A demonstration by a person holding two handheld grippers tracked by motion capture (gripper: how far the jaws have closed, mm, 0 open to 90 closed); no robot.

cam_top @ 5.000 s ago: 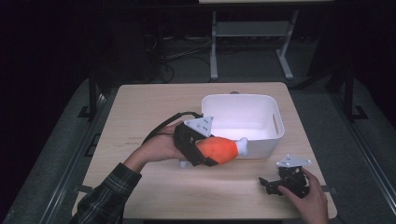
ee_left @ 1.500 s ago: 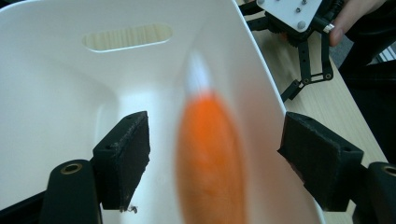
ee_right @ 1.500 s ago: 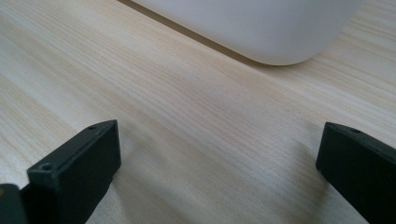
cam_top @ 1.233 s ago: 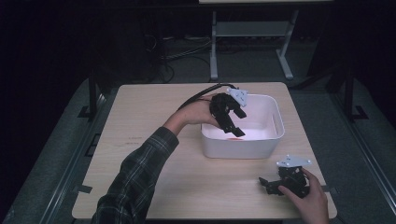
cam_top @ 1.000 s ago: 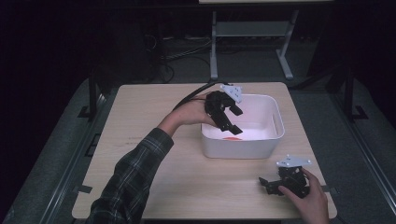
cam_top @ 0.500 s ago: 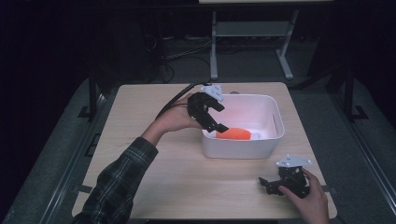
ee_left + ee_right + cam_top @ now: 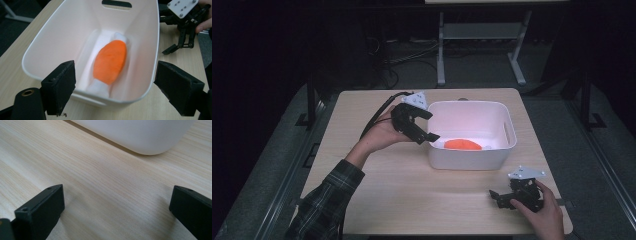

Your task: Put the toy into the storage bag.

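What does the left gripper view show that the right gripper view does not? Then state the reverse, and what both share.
Left gripper view: the orange and white toy lying inside the white bin, and the right gripper beyond it, jaws open. Right gripper view: the bin's outer lower wall and the right gripper's own wide-open jaws. Both share the bin and the wooden table.

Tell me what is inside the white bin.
Inside the white bin lies one orange toy with white ends, lengthwise on the bottom. In the high view the bin's near wall hides the part of the bottom closest to the person.
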